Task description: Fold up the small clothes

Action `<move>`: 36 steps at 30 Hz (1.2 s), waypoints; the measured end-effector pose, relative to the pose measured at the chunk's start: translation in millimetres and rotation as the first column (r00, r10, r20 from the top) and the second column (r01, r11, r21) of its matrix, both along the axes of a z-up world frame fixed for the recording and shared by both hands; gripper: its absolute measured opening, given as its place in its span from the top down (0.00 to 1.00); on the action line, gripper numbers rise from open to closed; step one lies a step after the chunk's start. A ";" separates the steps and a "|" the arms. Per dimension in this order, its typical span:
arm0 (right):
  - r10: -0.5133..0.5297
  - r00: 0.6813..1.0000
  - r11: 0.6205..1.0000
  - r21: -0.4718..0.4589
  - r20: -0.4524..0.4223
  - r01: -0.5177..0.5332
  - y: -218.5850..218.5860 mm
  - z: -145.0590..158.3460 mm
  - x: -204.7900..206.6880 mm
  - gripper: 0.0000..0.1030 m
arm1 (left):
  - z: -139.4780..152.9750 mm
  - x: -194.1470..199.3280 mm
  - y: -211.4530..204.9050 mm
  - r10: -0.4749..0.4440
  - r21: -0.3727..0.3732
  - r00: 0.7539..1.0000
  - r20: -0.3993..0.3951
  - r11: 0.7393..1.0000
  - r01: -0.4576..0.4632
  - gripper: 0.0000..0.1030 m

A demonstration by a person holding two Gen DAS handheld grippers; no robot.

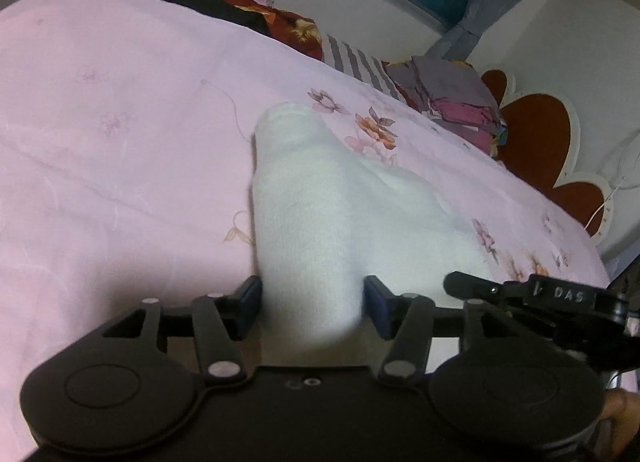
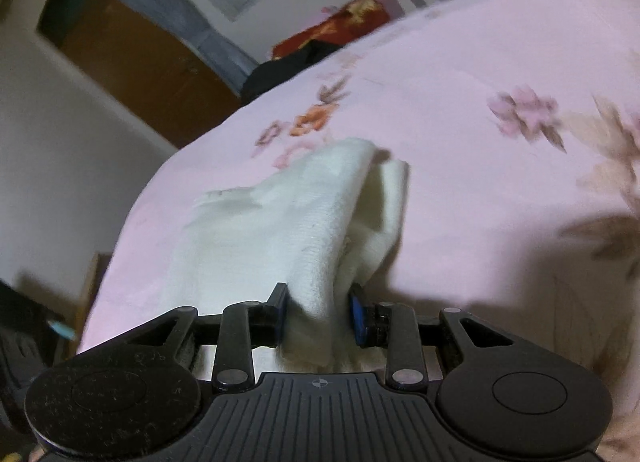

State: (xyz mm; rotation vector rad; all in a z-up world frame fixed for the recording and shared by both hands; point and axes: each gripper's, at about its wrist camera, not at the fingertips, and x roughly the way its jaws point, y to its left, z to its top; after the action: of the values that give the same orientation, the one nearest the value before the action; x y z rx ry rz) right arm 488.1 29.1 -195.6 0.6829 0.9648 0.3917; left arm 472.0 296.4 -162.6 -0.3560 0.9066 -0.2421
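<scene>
A white sock (image 1: 312, 190) lies on the pink flowered bed sheet (image 1: 120, 142), its toe pointing away from me. Its near end sits between the pads of my left gripper (image 1: 314, 304), unsquashed and at full width, so those jaws stand open around it. In the right wrist view the same sock (image 2: 280, 230) shows its open cuff on the sheet (image 2: 480, 182). A bunched fold of it is pinched between the blue pads of my right gripper (image 2: 318, 312), which is shut on it.
Along the bed's far side lie a dark and red cloth (image 1: 256, 18), a striped cloth (image 1: 360, 62) and a stack of folded purple-grey clothes (image 1: 456, 98). A red heart-shaped headboard (image 1: 540, 134) stands at the right. The bed's edge drops off near a brown door (image 2: 132, 62).
</scene>
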 end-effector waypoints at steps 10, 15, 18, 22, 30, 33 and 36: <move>-0.077 0.997 0.997 -0.020 0.027 0.077 -14.9 20.2 8.1 0.61 | 28.6 -6.7 10.5 0.022 0.004 0.995 0.096 1.000 -0.023 0.50; -0.092 0.996 0.996 -0.023 -0.007 0.092 -14.5 12.0 28.2 0.60 | 22.6 14.2 -3.3 0.000 0.050 0.995 0.099 0.999 -0.005 0.50; -0.083 0.997 0.996 -0.018 0.008 0.083 -10.6 11.8 32.7 0.61 | 13.3 21.8 -4.1 0.010 0.067 0.997 0.078 0.998 -0.015 0.50; -0.065 0.997 0.997 -0.030 0.031 0.066 -5.5 16.3 22.4 0.89 | 11.5 16.2 -1.7 -0.007 0.064 0.997 0.082 0.998 0.002 0.50; -0.091 0.995 0.982 -0.164 0.044 0.098 -9.9 3.2 14.8 0.93 | -3.5 21.8 -0.5 0.018 0.085 0.999 0.028 0.996 -0.020 0.40; -0.078 0.996 0.983 -0.161 0.049 0.085 -12.9 10.7 9.4 0.93 | 3.8 12.6 -1.9 0.024 0.106 0.999 0.046 0.994 -0.029 0.40; -0.077 0.994 0.983 -0.160 0.082 0.090 -12.6 24.3 1.4 0.92 | 11.6 3.2 -1.2 0.046 0.102 0.998 0.045 0.994 -0.050 0.42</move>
State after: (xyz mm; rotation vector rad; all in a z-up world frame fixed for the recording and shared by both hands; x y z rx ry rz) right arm 489.4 16.5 -171.3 0.5533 0.8826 0.2591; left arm 475.2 295.2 -151.0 -0.2759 0.8643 -0.1573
